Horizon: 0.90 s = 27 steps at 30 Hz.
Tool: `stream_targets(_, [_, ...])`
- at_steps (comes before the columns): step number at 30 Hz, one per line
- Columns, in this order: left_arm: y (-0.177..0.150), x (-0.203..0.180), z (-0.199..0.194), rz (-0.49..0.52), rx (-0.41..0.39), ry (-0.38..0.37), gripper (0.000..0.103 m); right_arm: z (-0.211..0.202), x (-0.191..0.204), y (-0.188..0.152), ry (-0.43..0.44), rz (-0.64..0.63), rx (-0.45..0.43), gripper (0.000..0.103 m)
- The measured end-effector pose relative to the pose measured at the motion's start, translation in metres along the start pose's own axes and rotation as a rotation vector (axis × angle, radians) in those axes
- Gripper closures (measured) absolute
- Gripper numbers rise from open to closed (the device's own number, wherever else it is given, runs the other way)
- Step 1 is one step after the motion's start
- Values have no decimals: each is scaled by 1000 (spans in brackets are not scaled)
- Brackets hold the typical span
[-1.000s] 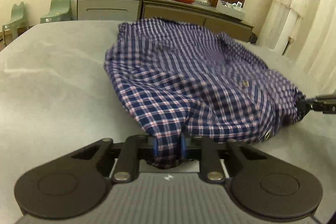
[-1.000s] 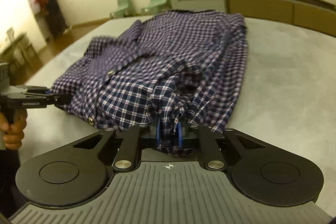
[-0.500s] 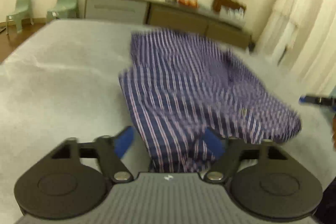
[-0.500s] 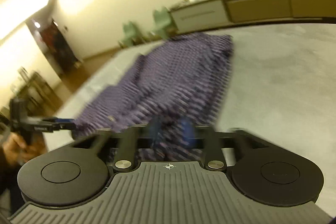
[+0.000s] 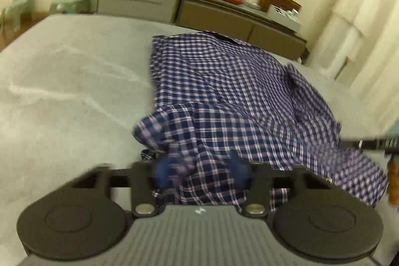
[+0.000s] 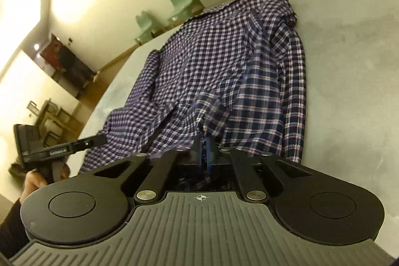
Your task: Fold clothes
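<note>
On the grey worktop (image 5: 62, 81) a blue plaid shirt (image 5: 224, 91) lies spread but rumpled, collar end away from the cameras, near edge bunched up by the grippers. Left hand-held gripper (image 5: 202, 166) — its blue fingers (image 5: 165, 166) stand well apart, cloth draped loosely between and over them; blurred, but it looks like no pinch on the fabric. Right hand-held gripper (image 6: 204, 148) — jaws nearly together, a thin fold of the shirt's near edge nipped between the blue pads, cloth rising a little toward it. Right view is tilted, so that gripper is rolled to one side. The left tool and the hand (image 6: 37, 181) holding it show at the left of the right view, just beside the shirt's near corner.

Step in hand, as a judgement: a fold or a straightening of the near edge, with one corner gripped and the other free. The scene fits either a fold just laid down with the left side let go, or a re-grab about to happen on that side — can't tell which. Shirt is not a neat folded stack; one sleeve side is lapped over the body along the right edge, the rest wrinkled. Whatever comes next needs both near corners even, fabric kept taut, no dragging the whole shirt across the worktop.
</note>
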<state>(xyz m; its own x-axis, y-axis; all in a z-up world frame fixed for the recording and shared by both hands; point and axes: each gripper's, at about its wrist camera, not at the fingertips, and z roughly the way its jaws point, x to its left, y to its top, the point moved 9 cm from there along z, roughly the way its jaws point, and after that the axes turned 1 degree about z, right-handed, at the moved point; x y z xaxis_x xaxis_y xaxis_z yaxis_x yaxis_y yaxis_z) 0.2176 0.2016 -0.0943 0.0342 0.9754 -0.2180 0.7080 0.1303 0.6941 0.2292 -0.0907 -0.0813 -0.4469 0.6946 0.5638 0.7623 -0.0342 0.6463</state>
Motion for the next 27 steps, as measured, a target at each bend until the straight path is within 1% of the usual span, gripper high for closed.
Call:
stream_targets(1, [3, -3, -4, 8, -15, -17, 89, 1, 1, 2, 5, -2, -3, 101])
stream_targets(2, [6, -6, -8, 15, -30, -34, 94, 2, 2, 3, 10, -3, -7, 102])
stream_targets(3, [10, -10, -13, 22, -47, -52, 95, 3, 3, 5, 15, -5, -10, 102])
stream_targets(5, [27, -16, -31, 23, -132, -99, 96, -1, 7, 12, 26, -13, -34, 103])
stream_targets(7, [48, -21, -48, 6, -228, -155, 96, -21, 14, 33, 37, -34, -112, 103])
stream_targets(8, [54, -21, -45, -6, -234, -156, 95, -29, 15, 43, 27, -46, -148, 103])
stream_targets(9, [59, -21, -41, -19, -237, -156, 93, -32, 12, 50, 1, -61, -165, 103])
stream_targets(10, [59, -19, -26, -34, -198, -150, 88, -29, 7, 53, -36, -75, -161, 103])
stream_targets(11, [54, -17, -7, -50, -142, -138, 84, -20, -1, 54, -72, -78, -144, 103])
stream_targets(12, [46, -12, 13, -69, -83, -107, 79, -9, -11, 51, -107, -69, -124, 102])
stream_targets(13, [39, -6, 27, -79, -38, -63, 77, 3, -22, 45, -143, -52, -102, 99])
stream_targets(14, [34, -4, 34, -71, -11, -31, 76, 11, -32, 39, -166, -32, -80, 94])
stream_targets(15, [29, -1, 40, -64, 14, -3, 70, 17, -39, 34, -180, -13, -62, 88])
stream_targets(16, [30, -2, 37, -61, 12, -5, 64, 20, -46, 30, -189, 10, -51, 83])
stream_targets(17, [33, -3, 31, -62, 2, -15, 59, 17, -50, 30, -185, 31, -52, 80])
stream_targets(18, [37, -3, 21, -69, -22, -31, 47, 10, -50, 33, -171, 44, -67, 72])
stream_targets(19, [42, -3, 11, -78, -45, -46, 39, 0, -48, 38, -156, 55, -90, 61])
stream_targets(21, [48, -1, -1, -96, -70, -71, 31, -15, -46, 43, -120, 81, -124, 50])
stream_targets(23, [50, 2, -5, -110, -71, -75, 27, -27, -44, 46, -81, 106, -140, 50])
stream_targets(24, [50, 4, -6, -117, -70, -76, 24, -29, -43, 44, -67, 113, -127, 50])
stream_targets(26, [46, 9, 0, -128, -50, -49, 23, -27, -44, 33, -64, 113, -82, 48])
stream_targets(27, [42, 8, 7, -125, -23, -39, 23, -24, -43, 28, -65, 106, -59, 48])
